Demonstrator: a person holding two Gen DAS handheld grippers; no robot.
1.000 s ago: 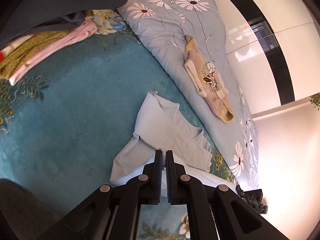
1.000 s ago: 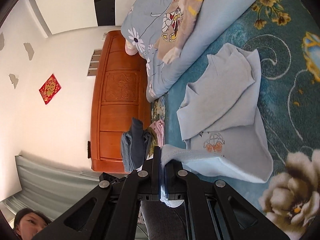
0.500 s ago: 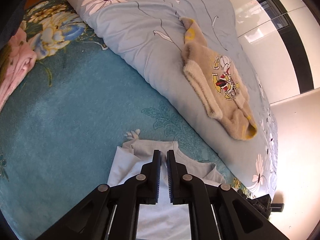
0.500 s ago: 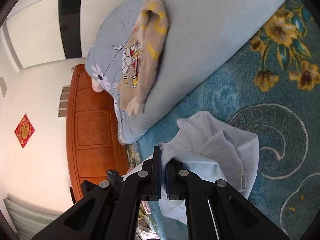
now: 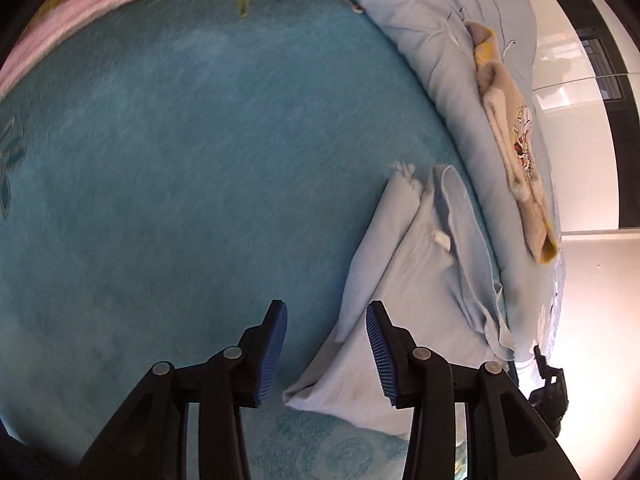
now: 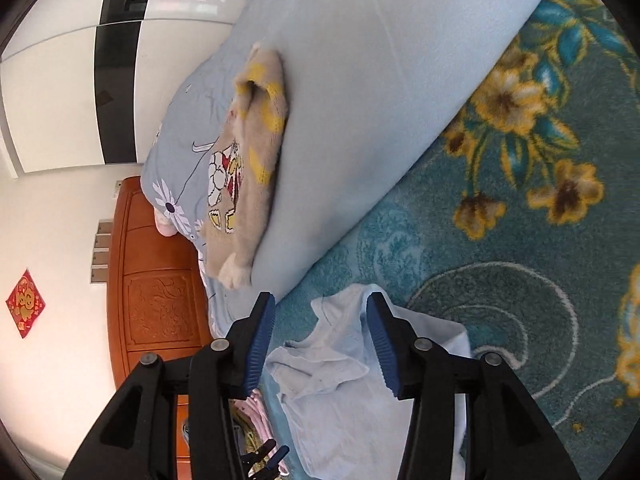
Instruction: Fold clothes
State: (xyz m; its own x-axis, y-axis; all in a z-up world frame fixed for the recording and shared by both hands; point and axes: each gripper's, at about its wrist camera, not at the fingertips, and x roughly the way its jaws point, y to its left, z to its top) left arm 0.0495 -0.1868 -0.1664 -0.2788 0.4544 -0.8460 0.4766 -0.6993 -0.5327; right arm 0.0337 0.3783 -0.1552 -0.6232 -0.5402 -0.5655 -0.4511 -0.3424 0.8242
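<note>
Teal floral carpet [image 5: 180,152] spreads ahead of us. Our left tool [image 5: 326,344] is released, the folded pale blue shirt [image 5: 420,280] lying just right of its tips. Our right tool [image 6: 320,338] gapes over that shirt [image 6: 340,384], beside the quilt [image 6: 360,100] with a beige sweater [image 6: 248,160].

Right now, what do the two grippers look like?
Both match: the left gripper and right gripper have black angular plastic arms joined by round silver rivets, each ending in two flat fingers faced with ridged blue pads. No cables or markings show.
</note>
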